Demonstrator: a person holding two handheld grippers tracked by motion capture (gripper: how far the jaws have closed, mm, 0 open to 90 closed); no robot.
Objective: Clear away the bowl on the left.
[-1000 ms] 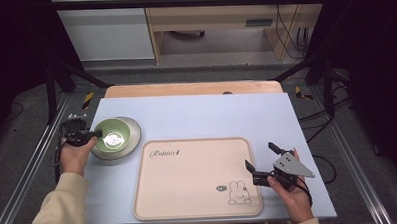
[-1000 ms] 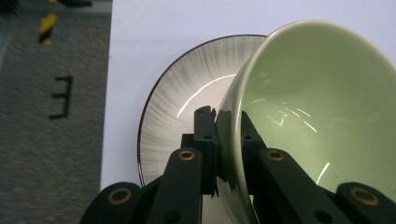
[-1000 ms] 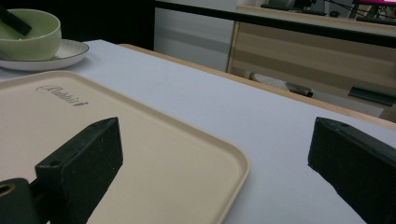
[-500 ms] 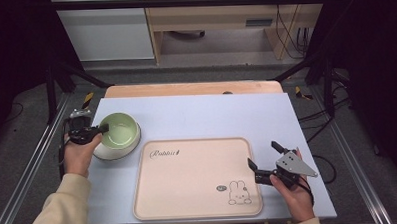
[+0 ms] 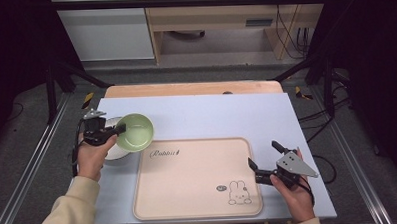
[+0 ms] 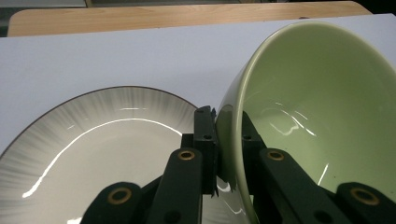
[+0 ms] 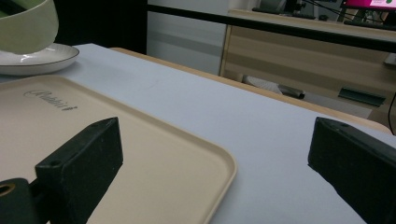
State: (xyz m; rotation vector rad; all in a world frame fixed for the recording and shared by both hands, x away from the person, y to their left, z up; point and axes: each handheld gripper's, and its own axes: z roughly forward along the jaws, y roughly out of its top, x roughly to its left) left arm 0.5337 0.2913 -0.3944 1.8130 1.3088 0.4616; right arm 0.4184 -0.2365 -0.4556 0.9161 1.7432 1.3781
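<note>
High view, left of frame: left gripper (image 5: 118, 130) has its jaws clenched on the near rim of the green bowl (image 5: 135, 132), one jaw inside and one outside, as the left gripper view confirms (image 6: 224, 140). Bowl is tilted, lifted above the grey-rimmed plate (image 5: 109, 151), which lies on the pale blue surface (image 5: 196, 117) at the bowl's lower left. Centre of frame: beige tray (image 5: 194, 179) with a rabbit print, lying flat just right of the plate. Lower right: right gripper (image 5: 264, 162) at the tray's right edge, jaws released, wide apart, nothing between them.
</note>
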